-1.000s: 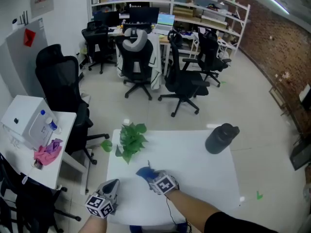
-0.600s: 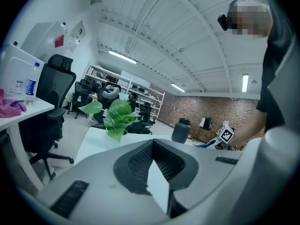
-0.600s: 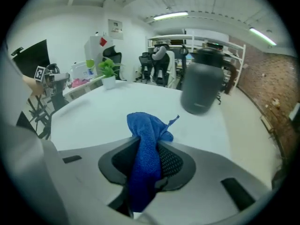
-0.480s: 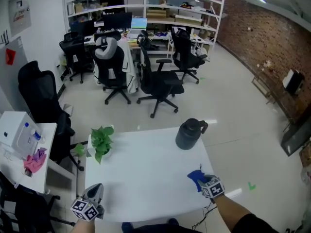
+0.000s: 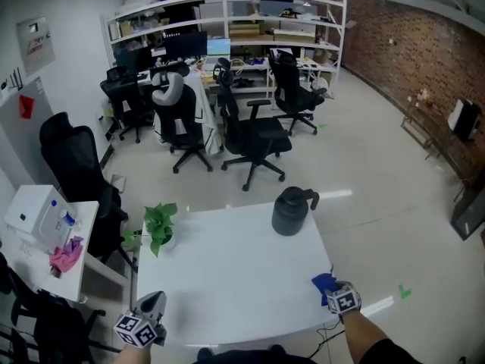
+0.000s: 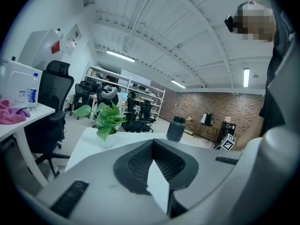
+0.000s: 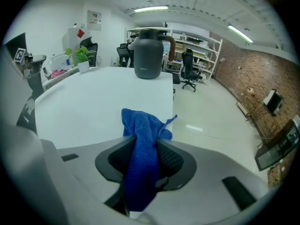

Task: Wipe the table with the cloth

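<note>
A blue cloth (image 5: 324, 282) lies bunched at the front right corner of the white table (image 5: 227, 271). My right gripper (image 5: 330, 289) is over that corner. In the right gripper view the cloth (image 7: 143, 130) stands up between the jaws of the gripper (image 7: 140, 146). Those jaws are opening, and the cloth still fills the gap between the pads. My left gripper (image 5: 154, 302) hangs off the table's front left corner. In its own view the left gripper (image 6: 152, 143) has its tips together with nothing in them.
A dark jug (image 5: 290, 211) stands at the table's far right and a potted plant (image 5: 159, 226) at its far left. A side table (image 5: 30, 260) with a pink rag and a bottle is to the left. Office chairs (image 5: 254, 139) stand beyond.
My right gripper has carried the blue cloth from the table's front middle across to the front right corner. The left gripper has stayed by the front left corner.
</note>
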Motion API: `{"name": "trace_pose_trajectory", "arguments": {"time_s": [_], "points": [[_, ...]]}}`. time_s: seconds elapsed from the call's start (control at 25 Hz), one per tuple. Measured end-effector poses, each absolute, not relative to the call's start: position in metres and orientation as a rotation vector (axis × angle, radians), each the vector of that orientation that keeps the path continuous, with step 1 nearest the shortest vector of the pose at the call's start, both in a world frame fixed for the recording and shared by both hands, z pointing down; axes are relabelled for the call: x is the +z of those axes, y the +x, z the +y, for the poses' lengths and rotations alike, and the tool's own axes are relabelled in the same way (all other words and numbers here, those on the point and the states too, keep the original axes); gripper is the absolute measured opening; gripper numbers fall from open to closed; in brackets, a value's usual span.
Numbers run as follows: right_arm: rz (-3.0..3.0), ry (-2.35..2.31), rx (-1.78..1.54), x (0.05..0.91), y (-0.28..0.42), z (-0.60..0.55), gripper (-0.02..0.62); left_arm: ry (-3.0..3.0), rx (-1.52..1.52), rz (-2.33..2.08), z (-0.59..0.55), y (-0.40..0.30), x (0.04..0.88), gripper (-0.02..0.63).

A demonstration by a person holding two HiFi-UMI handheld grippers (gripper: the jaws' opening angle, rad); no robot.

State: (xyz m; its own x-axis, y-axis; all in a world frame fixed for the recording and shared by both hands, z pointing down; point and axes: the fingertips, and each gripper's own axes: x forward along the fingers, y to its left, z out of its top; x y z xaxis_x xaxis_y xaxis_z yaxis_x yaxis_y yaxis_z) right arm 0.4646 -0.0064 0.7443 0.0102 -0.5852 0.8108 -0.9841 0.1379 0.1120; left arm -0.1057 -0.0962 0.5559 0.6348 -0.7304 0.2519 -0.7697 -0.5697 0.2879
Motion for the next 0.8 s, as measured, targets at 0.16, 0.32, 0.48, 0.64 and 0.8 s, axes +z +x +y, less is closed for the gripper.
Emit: {"name": "trace_pose_trajectory", "arguments": {"time_s": [0.16,0.32,0.48,0.64,0.8], "points": [[-1.731,1.581,0.666,0.721,0.462,-0.015,0.316,2.51,0.148,-1.182,-0.091,-0.107,0.551,-0.002],[-1.922,1.581,0.548,0.652,0.422,-0.019,0.322,2.525,0.122,-1.178,-0.085,-0.119,0.543,-0.002],[-2.229,1.484,0.476,0.585,0.355,-0.013,0.09,2.561,0.07,-1.193,-0.081,-0.133,0.527,-0.002],[-2.499,1.452,0.499,0.551,0.295,-0.005,-0.014,2.6,0.06,-1.2,-0.069,-0.146,0.516,-0.002],[-2.672,1.442,0.591,0.547,0.262,0.001,0.002,2.601,0.093,-1.218,-0.053,-0.157,0.525,-0.002]]}}
